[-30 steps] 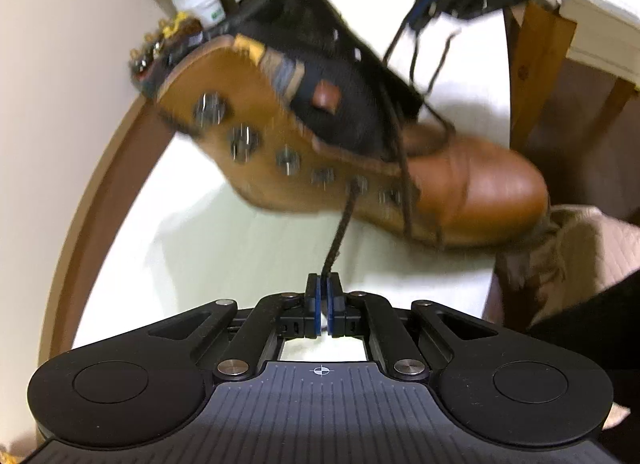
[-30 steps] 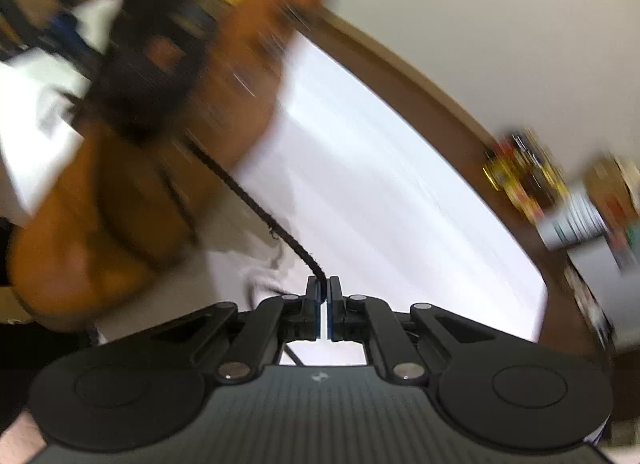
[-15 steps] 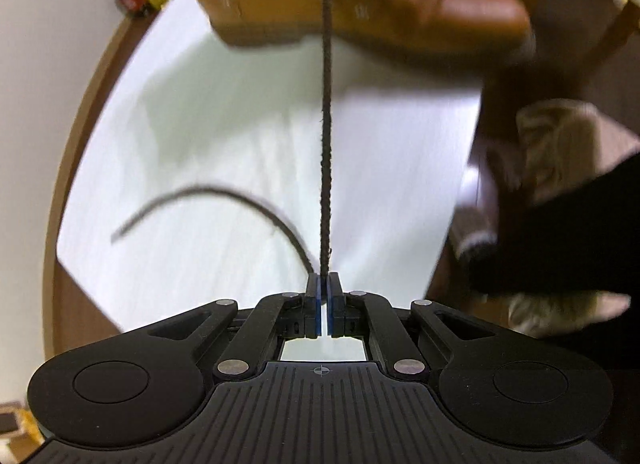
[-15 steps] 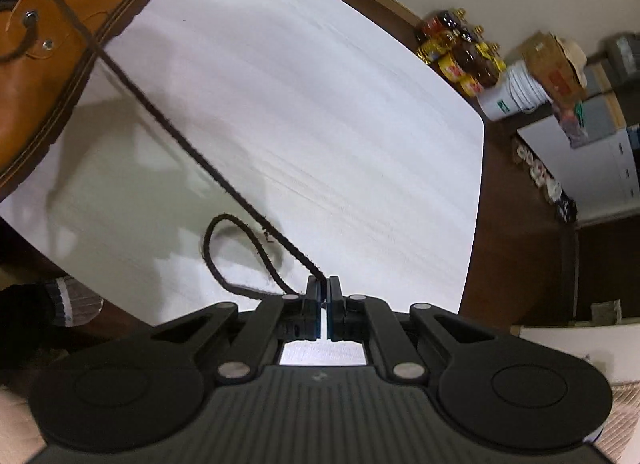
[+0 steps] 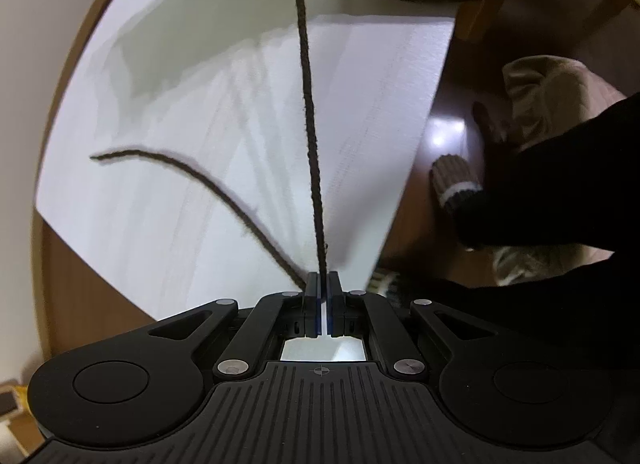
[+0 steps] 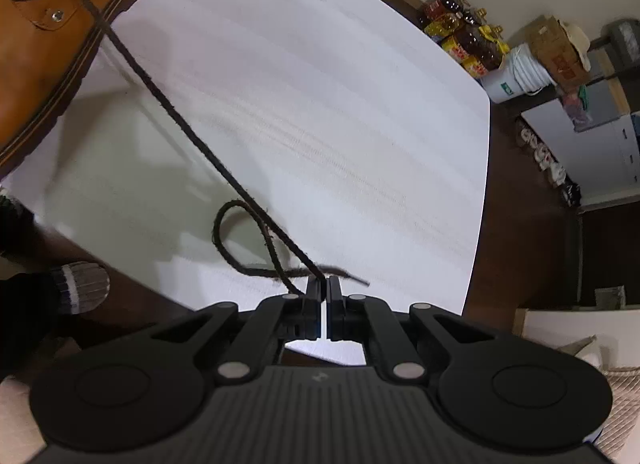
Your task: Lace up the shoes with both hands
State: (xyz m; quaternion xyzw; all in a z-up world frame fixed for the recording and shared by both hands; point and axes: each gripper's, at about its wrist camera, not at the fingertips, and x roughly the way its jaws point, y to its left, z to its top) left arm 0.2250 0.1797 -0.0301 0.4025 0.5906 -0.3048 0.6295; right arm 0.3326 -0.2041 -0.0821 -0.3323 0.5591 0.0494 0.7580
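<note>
Nearby, white bucket (image 6: 516, 72), cardboard box (image 6: 556, 50) on top, contents unclear

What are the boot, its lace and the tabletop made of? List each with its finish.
Boot: looks like smooth tan leather with a slight sheen, metal eyelets and a dark ridged sole, probably rubber.
Lace: dark brown woven cord, fuzzy and matte.
Tabletop: white, matte, faint streaks; possibly laminate or painted wood, cannot tell which.

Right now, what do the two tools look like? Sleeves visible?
Both match: the left tool and right tool are matte black, with slim fingers lined in blue, silver pivot pins, round side discs and a ribbed body. The left body bears a small crosshair mark. No cables show. No sleeves visible.
</note>
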